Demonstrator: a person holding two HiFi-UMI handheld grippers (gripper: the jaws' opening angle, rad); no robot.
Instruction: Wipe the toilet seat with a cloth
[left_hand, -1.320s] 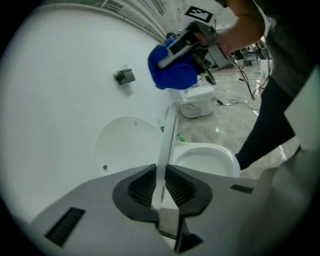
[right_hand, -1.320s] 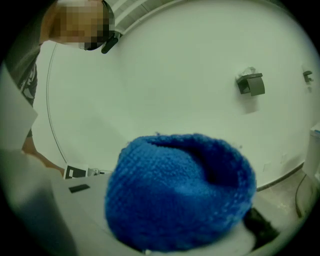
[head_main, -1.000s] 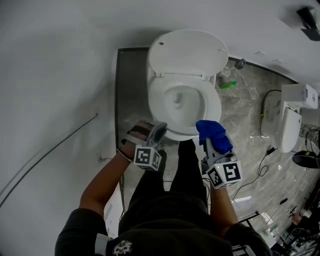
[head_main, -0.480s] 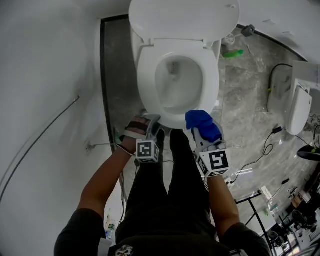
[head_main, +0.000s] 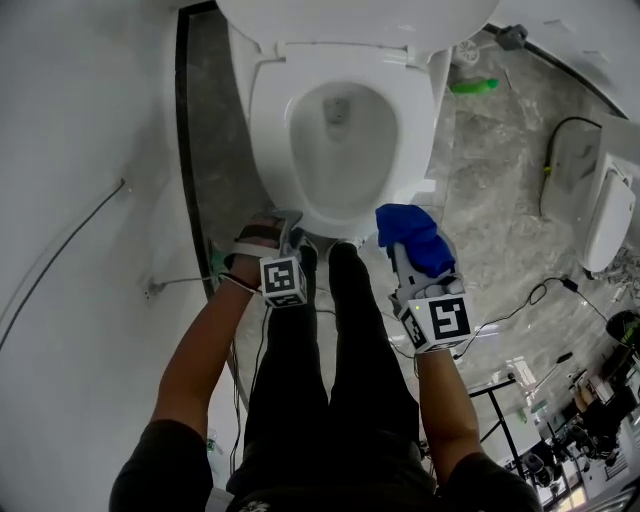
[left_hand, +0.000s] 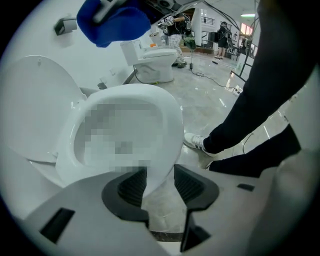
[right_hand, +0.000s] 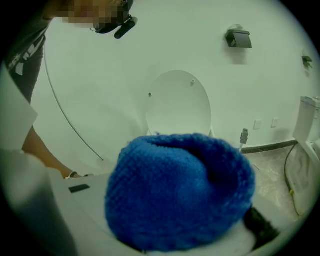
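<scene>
Left claw (head_main: 288, 228) is released. Its jaws have just been opening and now stand wide. The near edge of the seat (head_main: 268, 120) sits in the gap between the pads, and neither pad presses on it. I place this claw at the seat's near left corner, pointing steeply down. I judge that this puts it ready to steady the rim while staying clear of the wiping path.

Right claw (head_main: 418, 262) is clenched on the cloth (head_main: 412, 238). The cloth is bunched into a blue ball that hides the jaw tips and bulges out beyond them. I hold it this way so that fabric, not plastic, meets the seat first. The cloth hangs just beside the seat's near right edge, and I see no contact yet.

The lid (right_hand: 178, 102) stands raised at the far side, so the whole ring is exposed. Wiping has not yet begun, in my judgement.
</scene>
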